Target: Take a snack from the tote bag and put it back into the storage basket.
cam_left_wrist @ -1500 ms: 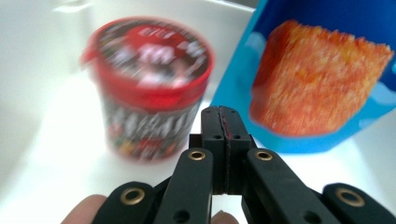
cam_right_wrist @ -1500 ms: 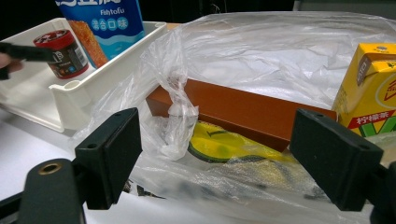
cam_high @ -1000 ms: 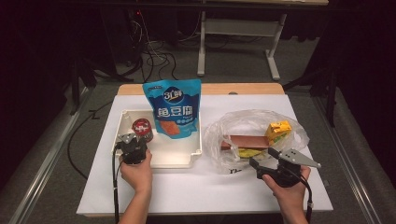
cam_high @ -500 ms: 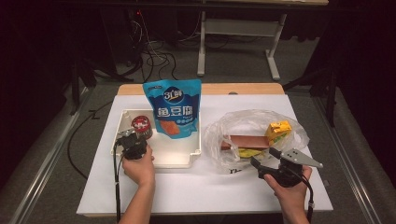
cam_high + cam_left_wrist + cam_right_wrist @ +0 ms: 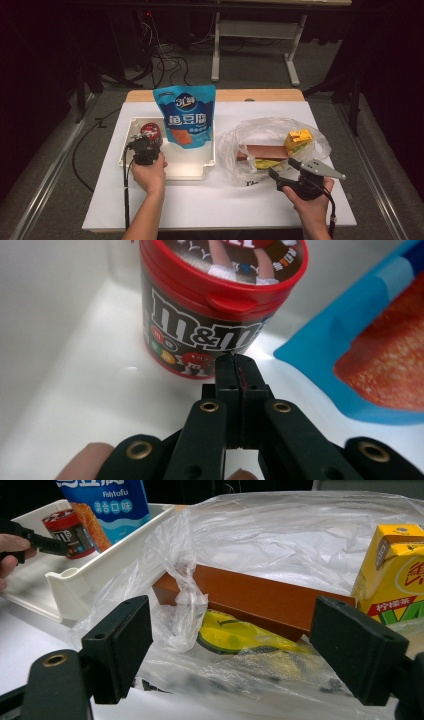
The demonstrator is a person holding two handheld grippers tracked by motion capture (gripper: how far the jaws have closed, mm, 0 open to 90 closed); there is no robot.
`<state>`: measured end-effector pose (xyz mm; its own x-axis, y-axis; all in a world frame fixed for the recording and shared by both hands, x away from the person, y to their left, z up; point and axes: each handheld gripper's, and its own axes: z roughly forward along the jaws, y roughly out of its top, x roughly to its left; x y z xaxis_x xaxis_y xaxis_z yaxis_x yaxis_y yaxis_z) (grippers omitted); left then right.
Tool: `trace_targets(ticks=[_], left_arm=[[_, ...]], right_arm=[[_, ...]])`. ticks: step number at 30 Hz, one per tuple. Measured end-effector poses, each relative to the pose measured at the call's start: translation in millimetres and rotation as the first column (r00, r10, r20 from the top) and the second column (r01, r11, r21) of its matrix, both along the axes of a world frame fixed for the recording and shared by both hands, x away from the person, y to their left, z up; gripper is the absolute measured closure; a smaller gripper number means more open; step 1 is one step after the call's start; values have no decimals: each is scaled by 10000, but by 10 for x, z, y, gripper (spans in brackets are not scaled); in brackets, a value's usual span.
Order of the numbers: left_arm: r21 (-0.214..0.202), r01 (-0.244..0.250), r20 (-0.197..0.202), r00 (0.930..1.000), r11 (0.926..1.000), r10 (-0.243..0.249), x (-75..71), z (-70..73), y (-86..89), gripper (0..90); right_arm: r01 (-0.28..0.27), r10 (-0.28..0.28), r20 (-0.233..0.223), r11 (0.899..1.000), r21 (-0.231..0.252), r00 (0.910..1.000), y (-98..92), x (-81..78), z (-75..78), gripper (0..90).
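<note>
left gripper (image 5: 235, 360): jaws pressed together, nothing between them; tips just in front of the candy tub's lower wall, contact too close to call. In the high view it sits over the tray's left part, person's left hand behind it.
candy tub (image 5: 217, 300): red-lidded M&M's tub, upright, in the tray's back-left corner; brown printed label faces the left gripper view.
tray (image 5: 172, 172): white, shallow, rectangular; on the table's left half. Holds tub and pouch, front part bare.
blue pouch (image 5: 186, 117): big blue snack pouch with white lettering and an orange picture; stands leaning at the tray's back, just right of the tub, top rising above the tray wall.
table (image 5: 215, 200): white top, wooden strip along the far edge.
plastic bag (image 5: 250, 145): clear, crumpled, lies open on the table's right half, just right of the tray.
brown box (image 5: 245, 597): long flat box inside the bag, lying across it.
yellow packet (image 5: 235, 640): flat, under the box's front edge, inside the bag.
yellow carton (image 5: 392, 580): drink carton in the bag's right end, tilted.
right gripper (image 5: 250, 652): jaws spread wide, holding nothing; bag's near edge lies between them, pads not pressing on it. At the table's front right, right hand around it.
</note>
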<state>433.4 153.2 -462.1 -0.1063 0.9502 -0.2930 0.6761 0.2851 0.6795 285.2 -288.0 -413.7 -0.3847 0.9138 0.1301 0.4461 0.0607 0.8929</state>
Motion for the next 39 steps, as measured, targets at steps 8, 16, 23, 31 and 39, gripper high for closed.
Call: trace_targets(ticks=[8, 16, 23, 31, 39], left_arm=[[-540, -156, -227, 9996, 9984, 144, 78, -22, 64, 900], [-353, -327, -12, 9995, 9988, 327, 127, 29, 81, 900], [-485, -54, 272, 9996, 9988, 68, 125, 28, 67, 900], [-48, 700, 949, 9931, 9975, -693, -38, 104, -33, 883], [232, 1560, 2063, 9658, 9875, -1574, -338, 209, -39, 685]], right_arm=[[24, -24, 40, 10000, 3, 10000, -11, 0, 3, 177], [9, -9, 44, 10000, -15, 10000, -12, 0, 1, 177], [55, -55, 38, 10000, -24, 10000, -24, 3, 0, 178], [163, -163, 96, 9999, -19, 9998, -63, 8, 11, 179], [513, -509, 246, 9985, -181, 9984, -157, 16, 37, 185]])
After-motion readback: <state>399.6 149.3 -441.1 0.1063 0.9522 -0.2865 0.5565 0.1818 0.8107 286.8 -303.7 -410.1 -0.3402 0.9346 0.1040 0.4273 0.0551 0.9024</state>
